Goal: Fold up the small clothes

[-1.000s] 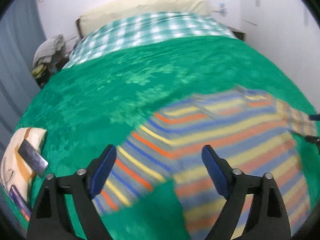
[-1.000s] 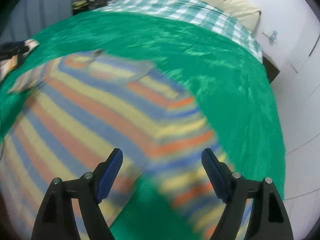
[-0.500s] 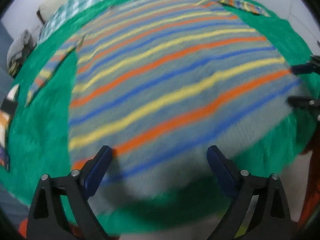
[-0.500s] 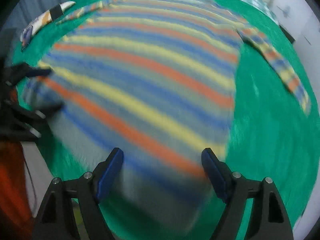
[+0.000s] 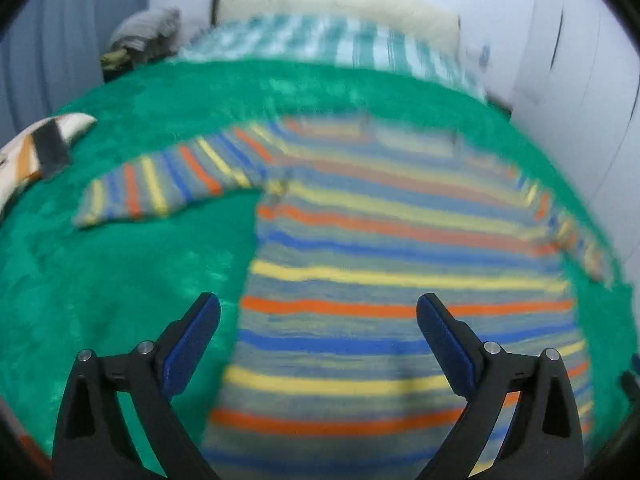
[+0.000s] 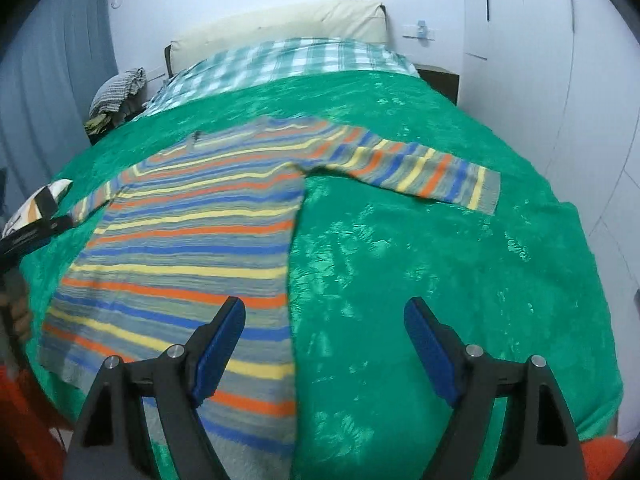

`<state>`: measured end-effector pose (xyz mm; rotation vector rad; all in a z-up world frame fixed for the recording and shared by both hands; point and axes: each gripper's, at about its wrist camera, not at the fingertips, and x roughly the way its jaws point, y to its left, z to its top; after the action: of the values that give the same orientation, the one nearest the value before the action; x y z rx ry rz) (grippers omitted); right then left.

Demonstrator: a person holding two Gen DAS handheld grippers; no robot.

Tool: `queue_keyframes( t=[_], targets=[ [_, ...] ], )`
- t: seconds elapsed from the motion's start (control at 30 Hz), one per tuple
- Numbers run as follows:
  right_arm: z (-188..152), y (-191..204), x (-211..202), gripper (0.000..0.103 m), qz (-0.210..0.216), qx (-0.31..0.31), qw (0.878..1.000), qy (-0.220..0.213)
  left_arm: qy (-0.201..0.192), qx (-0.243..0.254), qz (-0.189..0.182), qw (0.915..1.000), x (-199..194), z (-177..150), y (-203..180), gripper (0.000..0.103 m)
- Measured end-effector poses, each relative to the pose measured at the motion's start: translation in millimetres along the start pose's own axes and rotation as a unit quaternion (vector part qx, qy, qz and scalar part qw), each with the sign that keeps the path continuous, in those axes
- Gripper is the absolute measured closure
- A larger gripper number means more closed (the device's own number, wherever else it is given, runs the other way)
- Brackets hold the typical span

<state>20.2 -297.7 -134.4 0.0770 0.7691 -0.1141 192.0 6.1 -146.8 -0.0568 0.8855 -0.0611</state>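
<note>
A striped sweater [image 6: 192, 240] in orange, blue, yellow and grey lies spread flat on the green blanket [image 6: 420, 264], sleeves out to both sides. My left gripper [image 5: 318, 320] hovers over the sweater's [image 5: 380, 288] lower left edge; its jaws are opening and nothing is between them. My right gripper [image 6: 324, 324] hangs open over the sweater's lower right side seam, with no cloth pinched. The left gripper's fingers [image 6: 36, 232] show at the far left of the right wrist view.
A checked sheet [image 6: 288, 64] and a cream headboard [image 6: 280, 24] lie beyond the blanket. A folded patterned cloth [image 5: 36, 148] rests at the blanket's left edge. A pile of clothes [image 6: 116, 88] sits beside the bed at the back left. White walls stand to the right.
Both grippers swept from the sleeves down over the sweater's body to its lower edge. The left jaws widened a little. The sweater stays flat on the blanket.
</note>
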Motion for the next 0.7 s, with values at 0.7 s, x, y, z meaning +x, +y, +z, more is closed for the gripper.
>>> queue_keyframes(
  t=[0.7],
  targets=[
    [-15, -5, 2, 0.022, 0.028, 0.013, 0.999, 0.016, -0.008, 0.017, 0.007, 0.9998, 26, -32, 12, 0.0]
  ],
)
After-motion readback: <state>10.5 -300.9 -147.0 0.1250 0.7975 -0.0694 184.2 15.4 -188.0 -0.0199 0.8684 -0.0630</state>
